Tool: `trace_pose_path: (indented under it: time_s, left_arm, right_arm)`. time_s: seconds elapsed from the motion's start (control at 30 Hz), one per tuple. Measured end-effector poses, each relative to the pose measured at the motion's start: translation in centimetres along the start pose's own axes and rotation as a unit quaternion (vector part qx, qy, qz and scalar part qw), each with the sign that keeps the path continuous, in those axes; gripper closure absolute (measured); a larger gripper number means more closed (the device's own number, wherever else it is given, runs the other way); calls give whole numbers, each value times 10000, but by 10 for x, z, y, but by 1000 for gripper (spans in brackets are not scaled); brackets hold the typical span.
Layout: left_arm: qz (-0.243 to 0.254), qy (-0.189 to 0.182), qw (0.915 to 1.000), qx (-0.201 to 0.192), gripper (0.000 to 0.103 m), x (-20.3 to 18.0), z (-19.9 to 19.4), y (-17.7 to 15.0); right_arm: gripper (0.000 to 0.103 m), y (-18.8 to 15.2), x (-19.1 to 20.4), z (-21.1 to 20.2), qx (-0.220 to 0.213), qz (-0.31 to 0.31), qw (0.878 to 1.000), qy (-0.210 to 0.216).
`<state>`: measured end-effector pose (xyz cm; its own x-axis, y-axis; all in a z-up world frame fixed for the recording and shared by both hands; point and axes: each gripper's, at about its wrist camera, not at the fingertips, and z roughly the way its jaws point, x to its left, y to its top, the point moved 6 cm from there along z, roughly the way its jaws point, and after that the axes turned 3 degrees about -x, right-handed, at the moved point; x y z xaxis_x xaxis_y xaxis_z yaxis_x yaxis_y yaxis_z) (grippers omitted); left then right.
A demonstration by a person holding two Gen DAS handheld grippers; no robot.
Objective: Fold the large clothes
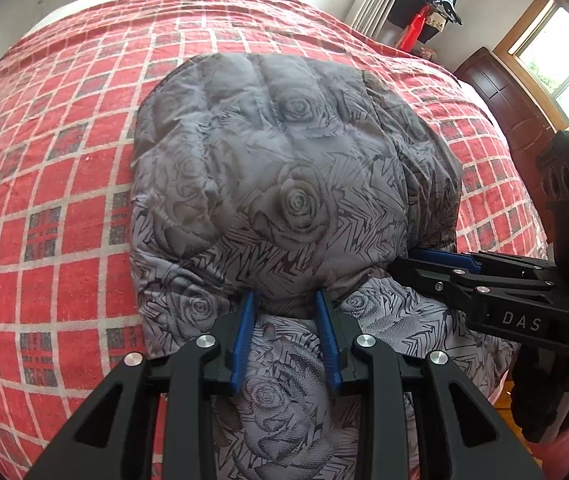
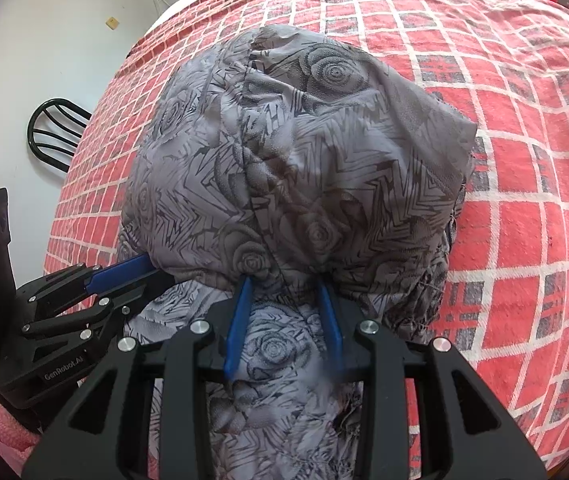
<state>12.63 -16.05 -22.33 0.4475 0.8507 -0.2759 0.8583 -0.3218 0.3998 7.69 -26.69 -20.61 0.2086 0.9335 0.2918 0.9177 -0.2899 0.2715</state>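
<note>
A large grey garment with a rose and zigzag print lies bundled on a bed with a red checked cover. My left gripper has its blue fingers pushed under a fold of the garment, with cloth bunched between them. My right gripper shows at the right of the left wrist view, its tips hidden under the same fold. In the right wrist view the garment fills the centre; my right gripper holds cloth between its fingers, and my left gripper enters from the left.
The red checked cover spreads all around the garment. A dark wooden cabinet, a coat stand and windows stand beyond the bed. A black chair back stands by the white wall at the left.
</note>
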Motion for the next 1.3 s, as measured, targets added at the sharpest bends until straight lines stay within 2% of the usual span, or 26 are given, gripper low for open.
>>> trace_pose_path:
  time_s: [0.27, 0.47, 0.57, 0.77, 0.8, 0.87, 0.93, 1.0, 1.23, 1.3]
  left_arm:
    - [-25, -61, 10000, 25, 72, -1, -2, 1]
    - [-244, -302, 9992, 32, 72, 3, -19, 8]
    - [-227, -263, 9994, -25, 71, 3, -28, 9]
    - [-152, -94, 9996, -202, 58, 7, -49, 10]
    - [-131, -62, 9996, -244, 54, 9, -52, 10]
    - [-120, -39, 9994, -307, 51, 13, -59, 10]
    - [-131, -26, 9993, -340, 48, 17, -65, 10]
    - [-179, -16, 9992, -367, 43, 23, -70, 8]
    - [-291, -184, 9988, -346, 29, 36, -78, -1]
    - [-303, -245, 9987, -336, 26, 37, -79, -3]
  right_arm:
    - [67, 1, 1, -4, -14, 100, 9999, 35]
    - [61, 3, 4, -23, -91, 282, 9993, 207]
    - [60, 3, 5, -33, -147, 292, 9993, 179]
    - [54, 0, 4, -52, -298, 273, 9992, 67]
    - [52, -1, 3, -56, -339, 293, 9990, 58]
    - [46, -1, 0, -61, -392, 325, 9987, 35]
    - [36, -1, -4, -67, -479, 345, 9982, -63]
    - [34, -1, -9, -72, -541, 396, 9977, -89]
    - [22, -7, -26, -74, -484, 703, 9962, 200]
    - [21, -9, -30, -71, -431, 749, 9958, 295]
